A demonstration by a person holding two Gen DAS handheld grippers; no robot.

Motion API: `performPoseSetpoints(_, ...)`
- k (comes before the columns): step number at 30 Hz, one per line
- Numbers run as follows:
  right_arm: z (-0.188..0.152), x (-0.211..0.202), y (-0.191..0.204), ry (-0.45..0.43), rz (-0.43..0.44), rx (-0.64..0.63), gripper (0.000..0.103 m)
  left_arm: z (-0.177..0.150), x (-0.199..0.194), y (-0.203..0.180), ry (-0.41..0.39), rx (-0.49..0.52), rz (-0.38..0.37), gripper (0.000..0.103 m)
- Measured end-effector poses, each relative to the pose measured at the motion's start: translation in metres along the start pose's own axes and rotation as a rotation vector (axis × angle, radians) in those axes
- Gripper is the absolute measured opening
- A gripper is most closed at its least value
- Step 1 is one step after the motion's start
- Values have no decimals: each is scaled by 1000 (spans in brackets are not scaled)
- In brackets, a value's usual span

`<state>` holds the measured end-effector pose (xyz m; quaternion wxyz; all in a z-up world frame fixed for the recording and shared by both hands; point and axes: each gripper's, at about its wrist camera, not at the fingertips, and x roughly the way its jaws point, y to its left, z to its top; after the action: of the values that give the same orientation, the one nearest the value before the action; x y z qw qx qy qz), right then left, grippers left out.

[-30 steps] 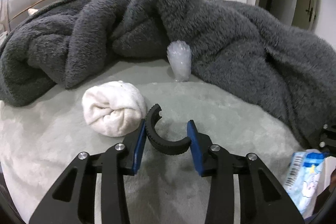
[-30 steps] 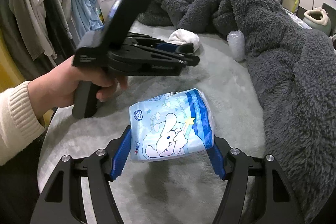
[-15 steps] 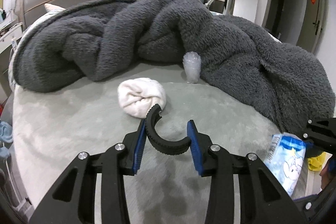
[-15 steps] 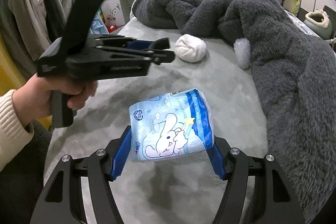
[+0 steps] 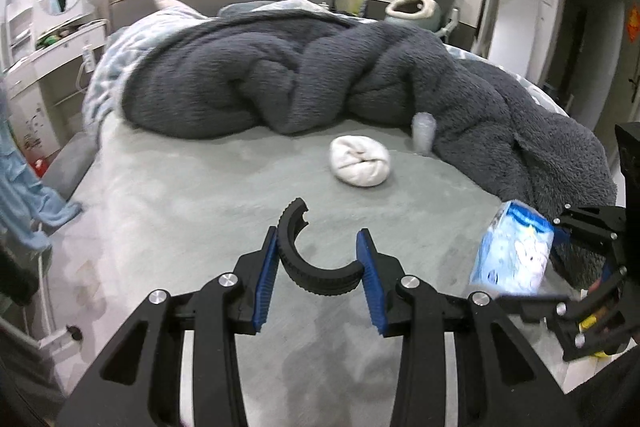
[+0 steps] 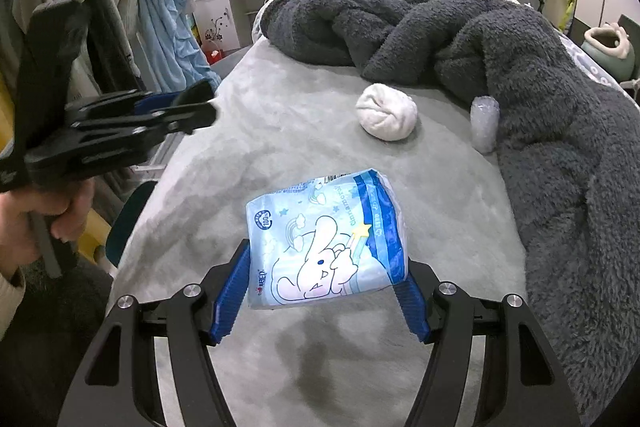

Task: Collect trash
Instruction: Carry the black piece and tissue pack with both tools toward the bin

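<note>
Left claw (image 5: pixel 320 259) clamped on curved black rubber piece (image 5: pixel 310 259), right claw (image 6: pixel 322 289) clamped on blue tissue pack (image 6: pixel 324 243), white sock ball (image 6: pixel 386 117) well ahead on bed (image 6: pixel 280 131)

Bare grey bed (image 6: pixel 280 131) surface lay open on the near side, broken only by a white bundle (image 6: pixel 386 117) and a clear plastic wad (image 6: pixel 485 125); a heaped dark blanket (image 6: pixel 540 99) walled off the far and right edges

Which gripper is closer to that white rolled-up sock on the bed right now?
Hard to call; likely the right gripper, holding the blue packet short of the white sock. The left gripper, clamping a black curved piece, hangs off to the side.
</note>
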<state>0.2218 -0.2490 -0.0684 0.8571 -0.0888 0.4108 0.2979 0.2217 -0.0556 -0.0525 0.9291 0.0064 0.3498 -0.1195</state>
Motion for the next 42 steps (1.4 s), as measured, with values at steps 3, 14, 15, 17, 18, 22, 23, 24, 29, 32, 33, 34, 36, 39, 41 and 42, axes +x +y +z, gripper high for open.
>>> performPoseSetpoints(3, 4, 0, 3, -7, 13, 21, 67, -5, -14, 10, -3, -22, 28, 42)
performPoseSetpoints(14, 26, 5, 25, -27, 28, 43, 67, -27, -38, 51, 8, -108, 120, 42)
performPoseSetpoints(15, 29, 6, 28, -29, 31, 40, 67, -29, -38, 56, 12, -116, 128, 42)
performPoseSetpoints(17, 34, 8, 35, -32, 41, 37, 67, -34, -37, 63, 22, -128, 138, 42)
performPoseSetpoints(18, 36, 9, 38, -32, 45, 35, 67, -37, -36, 68, 28, -133, 145, 42)
performPoseSetpoints(22, 45, 17, 55, -28, 62, 11, 67, -48, -32, 85, 65, -157, 172, 42)
performPoseSetpoints(23, 47, 20, 60, -25, 67, 5, 67, -50, -32, 88, 73, -163, 177, 42)
performPoseSetpoints(24, 48, 22, 63, -23, 70, 1, 67, -52, -31, 92, 83, -169, 184, 42)
performPoseSetpoints(29, 59, 37, 81, -7, 94, -23, 67, -64, -31, 110, 120, -197, 205, 42)
performPoseSetpoints(32, 67, 42, 92, -8, 107, -34, 67, -71, -32, 120, 142, -212, 213, 42)
performPoseSetpoints(33, 69, 43, 96, -9, 111, -38, 67, -73, -32, 123, 150, -215, 217, 42)
performPoseSetpoints(34, 72, 43, 101, -10, 119, -42, 67, -75, -32, 126, 156, -219, 219, 42)
performPoseSetpoints(36, 77, 45, 109, -13, 129, -50, 67, -80, -32, 133, 172, -226, 226, 42)
performPoseSetpoints(39, 83, 51, 123, -12, 142, -62, 67, -87, -34, 142, 192, -242, 238, 42)
performPoseSetpoints(41, 87, 55, 129, -11, 150, -69, 67, -91, -35, 149, 205, -253, 241, 42)
performPoseSetpoints(42, 88, 57, 132, -10, 153, -73, 67, -93, -35, 151, 210, -257, 243, 42)
